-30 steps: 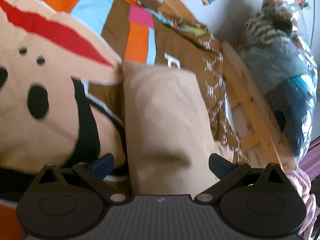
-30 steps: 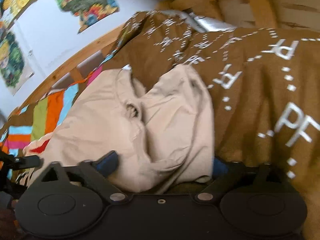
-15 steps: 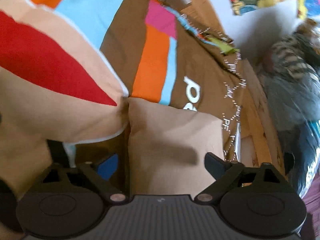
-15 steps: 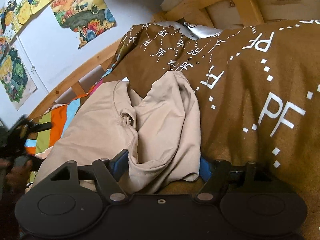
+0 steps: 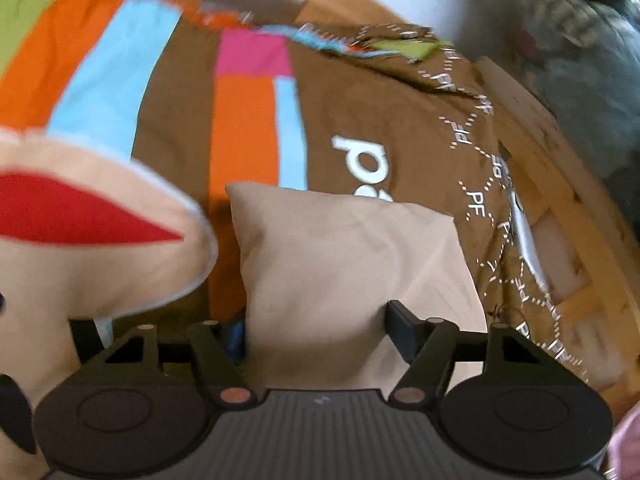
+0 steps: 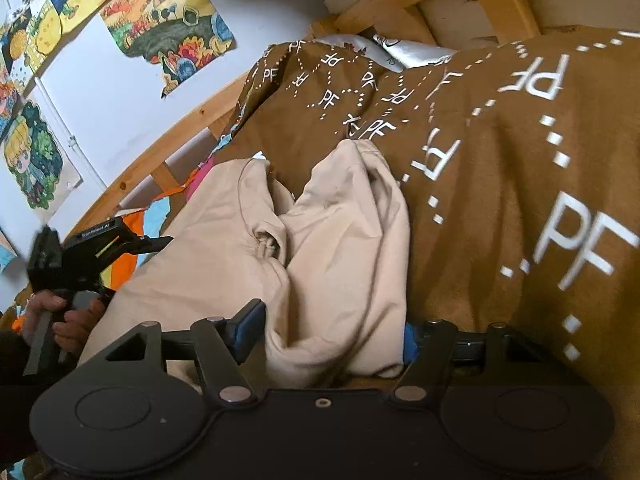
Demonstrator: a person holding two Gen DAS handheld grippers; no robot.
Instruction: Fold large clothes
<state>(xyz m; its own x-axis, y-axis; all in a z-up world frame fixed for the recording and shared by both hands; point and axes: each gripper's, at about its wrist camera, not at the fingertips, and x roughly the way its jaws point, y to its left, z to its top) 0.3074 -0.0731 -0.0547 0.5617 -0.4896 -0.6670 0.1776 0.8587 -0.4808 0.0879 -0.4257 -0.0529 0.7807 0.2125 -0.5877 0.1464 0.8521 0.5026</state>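
A beige hoodie (image 6: 248, 248) lies on a brown bed cover (image 6: 500, 184). Its hood (image 6: 360, 208) is bunched, with a drawstring eyelet (image 6: 266, 244) showing. My right gripper (image 6: 330, 338) is open, its jaws standing on either side of the bunched hood edge. In the left wrist view a flat beige part of the hoodie (image 5: 344, 264) lies between the jaws of my left gripper (image 5: 320, 326), which is open. The left gripper also shows in the right wrist view (image 6: 120, 244), at the hoodie's far side.
A cartoon-print cushion (image 5: 80, 232) with a red patch lies left of the hoodie. Colourful stripes (image 5: 248, 132) cross the cover. A wooden bed frame (image 5: 560, 184) runs along the right, with bagged items (image 5: 580, 40) beyond. Posters (image 6: 160, 12) hang on the wall.
The left gripper has swung back and closed in on the beige cloth, jaws narrower than before. The right gripper has drawn nearer to the hood edge. The hoodie has barely shifted.
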